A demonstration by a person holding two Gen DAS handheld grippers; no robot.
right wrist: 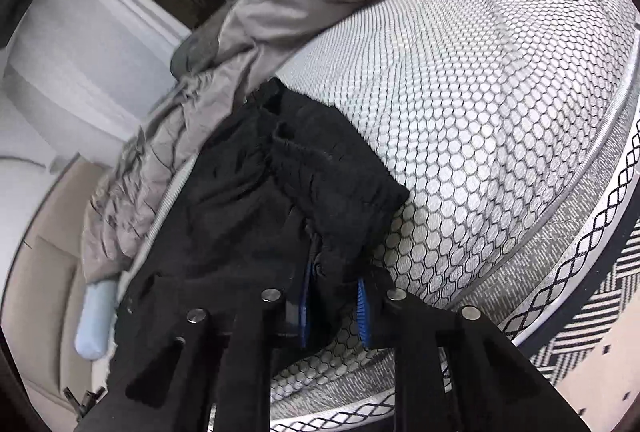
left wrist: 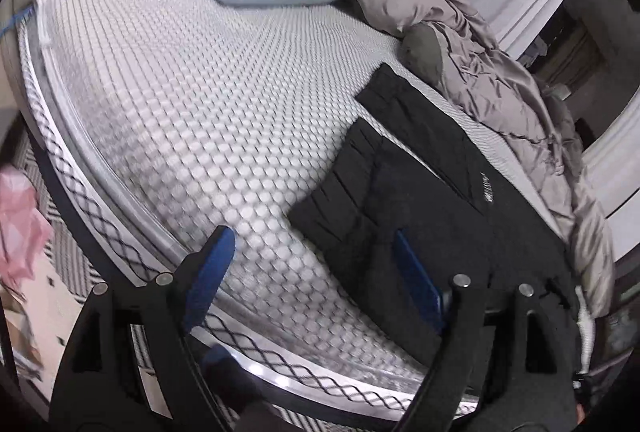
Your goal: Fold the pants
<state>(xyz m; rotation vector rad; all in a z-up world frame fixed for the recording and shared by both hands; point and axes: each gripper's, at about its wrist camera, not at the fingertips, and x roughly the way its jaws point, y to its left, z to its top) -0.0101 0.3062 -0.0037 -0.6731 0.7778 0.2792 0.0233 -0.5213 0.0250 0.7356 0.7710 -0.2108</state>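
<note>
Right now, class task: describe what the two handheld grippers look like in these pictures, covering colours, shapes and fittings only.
Both look alike. The left gripper has black, angular plastic linkage arms joined by round silver pins, and its two flat fingers carry blue pads. The right gripper has the same black frame and silver pins, with blue ribbed pads on its fingers. No cables, markings or sleeves show.

The right gripper (right wrist: 334, 306) pinches a fold of the black pants (right wrist: 240, 192) on the mattress (right wrist: 480, 92), beside the grey duvet (right wrist: 280, 0).
</note>
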